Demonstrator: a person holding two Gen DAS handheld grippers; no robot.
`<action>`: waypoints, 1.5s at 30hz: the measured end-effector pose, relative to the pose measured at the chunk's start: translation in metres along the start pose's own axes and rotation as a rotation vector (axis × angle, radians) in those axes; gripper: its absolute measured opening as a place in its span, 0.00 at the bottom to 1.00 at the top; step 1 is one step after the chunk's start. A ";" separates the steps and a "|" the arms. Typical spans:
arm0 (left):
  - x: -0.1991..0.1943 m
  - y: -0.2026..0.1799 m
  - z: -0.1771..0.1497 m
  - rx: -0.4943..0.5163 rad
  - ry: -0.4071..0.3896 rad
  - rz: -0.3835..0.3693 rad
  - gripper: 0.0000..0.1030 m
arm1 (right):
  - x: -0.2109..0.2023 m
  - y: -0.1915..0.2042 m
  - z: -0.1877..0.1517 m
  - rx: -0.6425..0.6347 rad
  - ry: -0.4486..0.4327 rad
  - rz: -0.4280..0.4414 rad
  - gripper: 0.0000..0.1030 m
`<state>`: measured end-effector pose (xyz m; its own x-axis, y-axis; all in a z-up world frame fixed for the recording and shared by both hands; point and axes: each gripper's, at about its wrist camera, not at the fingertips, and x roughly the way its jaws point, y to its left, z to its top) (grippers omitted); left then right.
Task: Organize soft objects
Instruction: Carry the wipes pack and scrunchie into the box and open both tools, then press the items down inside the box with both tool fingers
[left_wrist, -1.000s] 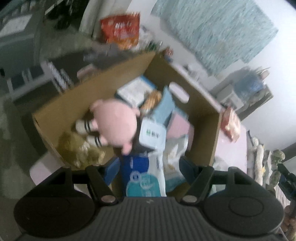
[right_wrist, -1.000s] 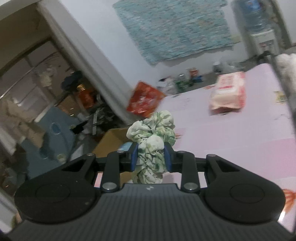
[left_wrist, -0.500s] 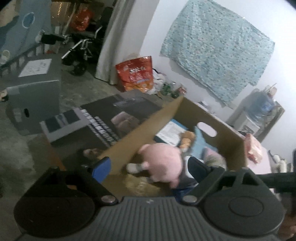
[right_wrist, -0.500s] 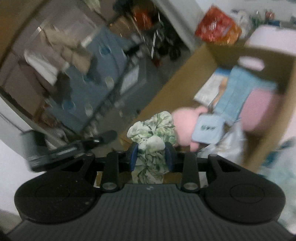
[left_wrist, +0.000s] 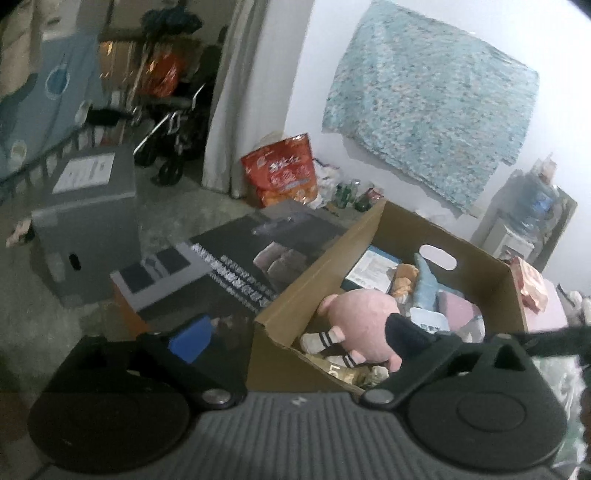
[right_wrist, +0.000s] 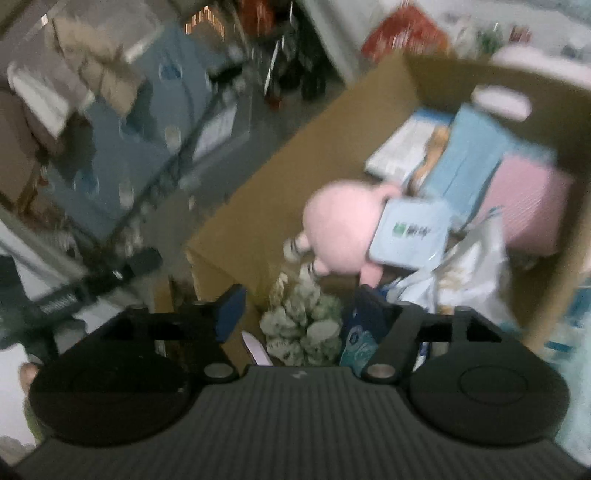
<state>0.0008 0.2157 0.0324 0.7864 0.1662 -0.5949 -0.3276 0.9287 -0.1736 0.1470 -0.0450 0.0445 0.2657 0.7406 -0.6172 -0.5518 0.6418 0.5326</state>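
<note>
Item: green-and-white crumpled fabric scrunchie (right_wrist: 301, 325). It is lying in the near corner of the open brown cardboard box (right_wrist: 258, 192), sitting between the fingers of the right gripper (right_wrist: 301, 314) but touching neither pad; no clear long axis, a rounded bunch.

Right gripper: jaws have just been opening and are standing well apart, gripping nothing, pointing down into the box.

Adjacent: round pink plush toy with striped feet (right_wrist: 340, 229), lying at about 1 o'clock from the scrunchie, with a pale blue tissue packet (right_wrist: 410, 232) resting against it.

Left gripper (left_wrist: 295, 332): jaws have just been opening to their widest and are straddling the box's near corner, empty. The plush is lying at 1 o'clock from it.

Judgement: the right hand is nearer; withdrawing straight back is looking clear.
</note>
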 end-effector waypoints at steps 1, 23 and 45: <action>-0.001 -0.003 -0.001 0.016 -0.001 -0.003 1.00 | -0.013 0.001 -0.006 -0.002 -0.042 -0.008 0.76; -0.035 -0.036 -0.024 0.148 0.060 0.083 1.00 | -0.100 0.038 -0.120 -0.185 -0.354 -0.364 0.99; -0.050 -0.040 -0.034 0.181 0.042 0.001 1.00 | -0.123 0.061 -0.155 -0.207 -0.404 -0.439 0.99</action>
<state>-0.0432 0.1593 0.0428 0.7625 0.1563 -0.6278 -0.2252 0.9738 -0.0311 -0.0420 -0.1280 0.0632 0.7576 0.4593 -0.4638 -0.4541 0.8813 0.1310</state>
